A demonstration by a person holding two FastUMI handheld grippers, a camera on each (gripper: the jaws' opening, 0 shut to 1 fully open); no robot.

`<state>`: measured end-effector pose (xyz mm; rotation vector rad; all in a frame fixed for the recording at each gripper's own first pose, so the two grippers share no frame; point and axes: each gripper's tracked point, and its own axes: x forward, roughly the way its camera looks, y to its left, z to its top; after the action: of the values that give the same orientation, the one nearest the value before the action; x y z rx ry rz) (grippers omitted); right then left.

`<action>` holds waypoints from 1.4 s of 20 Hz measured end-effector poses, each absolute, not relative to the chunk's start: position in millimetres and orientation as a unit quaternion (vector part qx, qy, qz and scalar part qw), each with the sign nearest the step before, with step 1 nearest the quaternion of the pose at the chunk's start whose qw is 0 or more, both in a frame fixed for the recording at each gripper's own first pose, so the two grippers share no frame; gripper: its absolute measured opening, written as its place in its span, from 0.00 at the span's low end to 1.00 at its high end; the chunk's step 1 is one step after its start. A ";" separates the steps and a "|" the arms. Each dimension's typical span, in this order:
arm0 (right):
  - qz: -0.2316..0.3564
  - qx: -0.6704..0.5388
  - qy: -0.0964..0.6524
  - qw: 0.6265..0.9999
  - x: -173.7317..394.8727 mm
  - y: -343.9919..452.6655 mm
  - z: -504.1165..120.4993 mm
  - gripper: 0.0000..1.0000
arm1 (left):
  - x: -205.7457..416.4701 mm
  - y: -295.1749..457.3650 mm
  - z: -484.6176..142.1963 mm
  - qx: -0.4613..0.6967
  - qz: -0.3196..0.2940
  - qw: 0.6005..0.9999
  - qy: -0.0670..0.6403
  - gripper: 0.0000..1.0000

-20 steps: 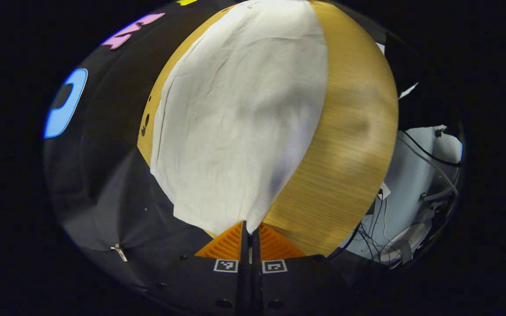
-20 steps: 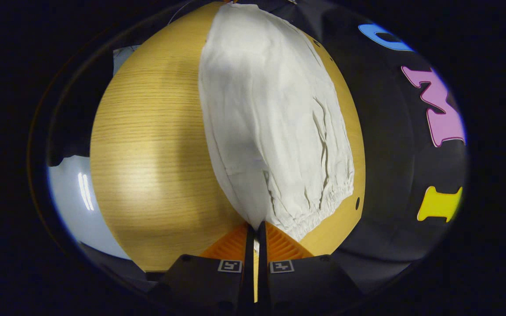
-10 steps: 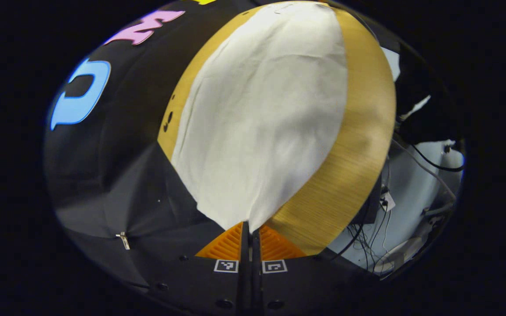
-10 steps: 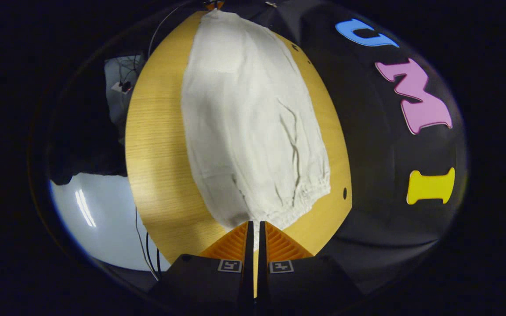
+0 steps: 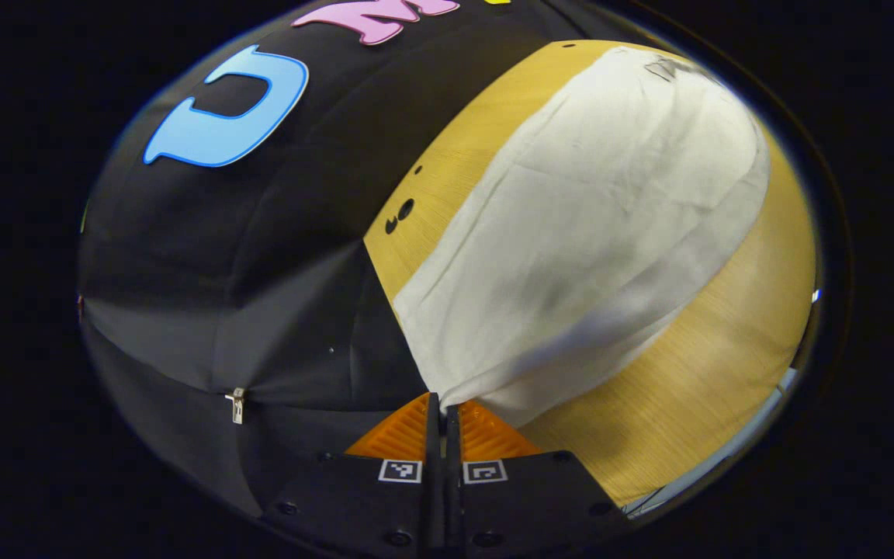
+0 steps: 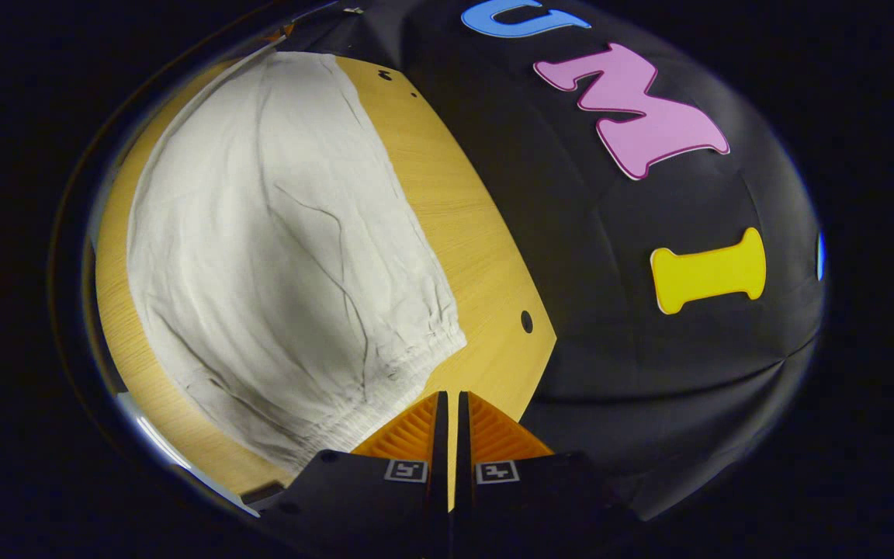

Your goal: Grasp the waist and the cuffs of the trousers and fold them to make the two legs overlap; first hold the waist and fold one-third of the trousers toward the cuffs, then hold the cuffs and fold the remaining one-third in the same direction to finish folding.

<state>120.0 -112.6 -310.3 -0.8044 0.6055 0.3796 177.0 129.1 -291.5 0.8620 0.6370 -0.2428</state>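
Already doubled over, white trousers (image 5: 571, 233) lay on the wooden table (image 5: 695, 380).

Left gripper (image 5: 443, 404) pinched the cuff end between closed fingers; right gripper (image 6: 451, 400), fingers nearly together, sat at the elastic waist (image 6: 385, 380), its grip uncertain. Small holes (image 5: 404, 208) dotted the tabletop near the black cloth wall (image 5: 261, 256). No legible writing showed on the trousers.

Left gripper (image 5: 442, 404) low in the left gripper view, fingers (image 5: 462, 423) pressed together on the near corner of the white cloth trousers (image 5: 571, 233). Trousers spread away to the far right over the light wooden bench (image 5: 695, 380), near edge lifted.
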 end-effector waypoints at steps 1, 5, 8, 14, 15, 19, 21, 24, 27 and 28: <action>0.173 -0.381 0.295 0.859 128.7 -117.7 -313.4 0.08 | 188.3 128.1 -290.5 0.399 -0.112 0.858 0.304 0.10; 0.145 -0.362 0.323 0.862 158.1 -133.4 -326.5 0.08 | 227.9 111.8 -289.7 0.359 -0.097 0.876 0.308 0.05; 0.186 -0.362 0.322 0.855 141.8 -129.4 -337.1 0.08 | 239.3 104.1 -295.3 0.374 -0.111 0.866 0.313 0.05; 0.310 -0.466 0.269 0.784 29.0 -111.8 -368.5 0.50 | 236.3 116.4 -305.5 0.375 -0.106 0.860 0.329 0.05; 0.322 -0.488 0.259 0.769 17.3 -110.1 -374.6 0.50 | 236.5 116.0 -306.3 0.377 -0.107 0.859 0.330 0.05; 0.358 -0.494 0.273 0.744 -14.5 -100.8 -397.7 0.53 | 238.1 111.4 -307.9 0.384 -0.109 0.855 0.330 0.05; 0.366 -0.490 0.281 0.739 -24.8 -100.4 -399.8 0.57 | 238.2 112.2 -308.0 0.386 -0.110 0.854 0.330 0.05; 0.385 -0.500 0.268 0.728 -27.0 -92.7 -403.9 0.57 | 237.6 112.6 -307.3 0.388 -0.109 0.854 0.331 0.05; 0.374 -0.560 0.218 0.706 -3.1 -79.3 -418.7 0.59 | 236.5 113.9 -308.7 0.387 -0.105 0.853 0.333 0.05; 0.367 -0.570 0.210 0.704 3.1 -78.2 -420.3 0.42 | 236.2 113.6 -310.3 0.387 -0.104 0.853 0.334 0.05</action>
<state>3.1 -78.2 -420.3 -1.2684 0.4673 0.8154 236.2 113.6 -310.3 0.8151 0.7024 -0.2195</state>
